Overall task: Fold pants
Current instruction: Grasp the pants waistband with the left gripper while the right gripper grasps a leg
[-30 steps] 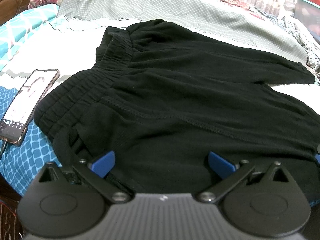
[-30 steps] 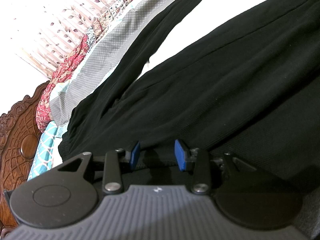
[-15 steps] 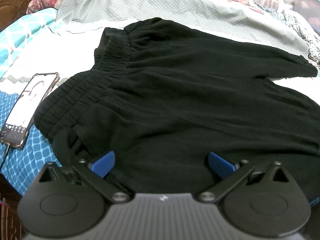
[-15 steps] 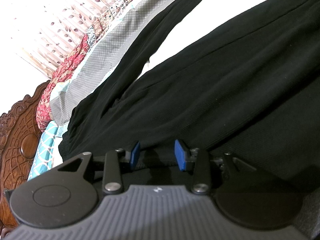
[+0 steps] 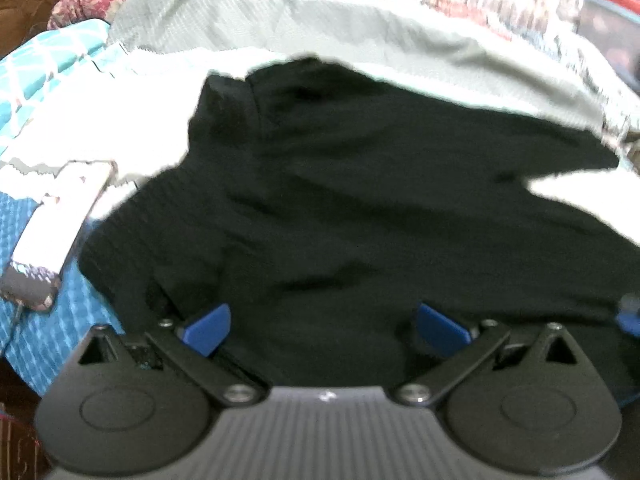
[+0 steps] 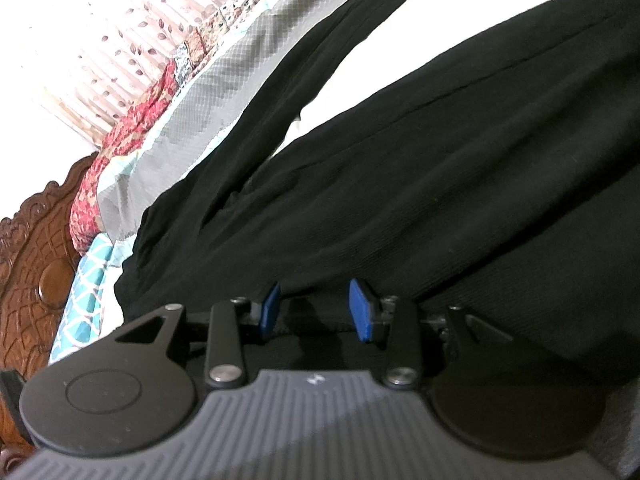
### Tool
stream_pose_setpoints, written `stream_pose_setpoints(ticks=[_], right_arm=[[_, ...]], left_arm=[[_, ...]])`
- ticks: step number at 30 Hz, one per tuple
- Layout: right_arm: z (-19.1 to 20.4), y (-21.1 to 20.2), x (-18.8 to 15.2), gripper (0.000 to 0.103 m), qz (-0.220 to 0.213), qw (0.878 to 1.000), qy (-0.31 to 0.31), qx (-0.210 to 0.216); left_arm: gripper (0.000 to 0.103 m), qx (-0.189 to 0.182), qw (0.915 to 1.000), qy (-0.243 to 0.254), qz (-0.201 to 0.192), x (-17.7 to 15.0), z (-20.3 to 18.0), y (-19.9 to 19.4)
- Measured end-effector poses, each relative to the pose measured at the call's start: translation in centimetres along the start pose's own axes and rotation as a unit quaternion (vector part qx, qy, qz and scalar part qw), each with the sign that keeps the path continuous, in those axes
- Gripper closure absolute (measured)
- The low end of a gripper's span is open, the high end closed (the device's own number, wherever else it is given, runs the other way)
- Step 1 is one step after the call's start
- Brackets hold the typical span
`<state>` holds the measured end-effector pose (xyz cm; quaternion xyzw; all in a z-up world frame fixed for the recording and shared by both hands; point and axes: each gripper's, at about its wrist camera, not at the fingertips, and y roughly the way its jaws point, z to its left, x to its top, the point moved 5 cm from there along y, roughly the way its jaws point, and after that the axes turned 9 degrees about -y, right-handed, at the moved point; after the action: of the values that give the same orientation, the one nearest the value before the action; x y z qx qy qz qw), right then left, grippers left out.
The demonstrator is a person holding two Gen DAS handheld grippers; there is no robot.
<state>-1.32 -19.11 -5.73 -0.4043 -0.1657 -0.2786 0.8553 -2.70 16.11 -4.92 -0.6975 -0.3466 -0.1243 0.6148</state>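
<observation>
Black pants (image 5: 360, 208) lie spread on the bed, with the elastic waistband at the left and the legs running off to the right. My left gripper (image 5: 324, 328) stands wide open low over the near side below the waistband, with flat cloth under the gap. The left wrist view is blurred. In the right wrist view the pants (image 6: 440, 184) fill the picture and the far leg slants up to the top. My right gripper (image 6: 316, 312) sits at the near leg's edge with its jaws part way open. Dark cloth lies between the blue pads (image 6: 362, 312), which show no pinch.
A phone (image 5: 60, 232) with a lit screen lies on the blue patterned sheet (image 5: 48, 328) left of the waistband. A grey quilt (image 5: 320, 28) and a floral cover lie beyond the pants. A carved wooden headboard (image 6: 32, 264) stands at the left of the right wrist view.
The left wrist view has gone blurred, and the pants and phone sit slightly lower in it. The right wrist view is unchanged, and both grippers' jaws stand as before.
</observation>
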Motion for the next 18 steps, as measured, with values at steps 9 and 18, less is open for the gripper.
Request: stream_pose_setpoints(ticks=[9, 18], right_arm=[[3.3, -0.7, 0.7, 0.064, -0.035, 0.996, -0.084, -0.012], [3.1, -0.8, 7.5, 0.062, -0.069, 0.988, -0.125, -0.061]], left_arm=[[0.000, 0.053, 0.9866, 0.074, -0.135, 12.8, 1.0, -1.9], [0.000, 0.102, 0.9789, 0.161, -0.073, 20.1, -1.3, 11.6]])
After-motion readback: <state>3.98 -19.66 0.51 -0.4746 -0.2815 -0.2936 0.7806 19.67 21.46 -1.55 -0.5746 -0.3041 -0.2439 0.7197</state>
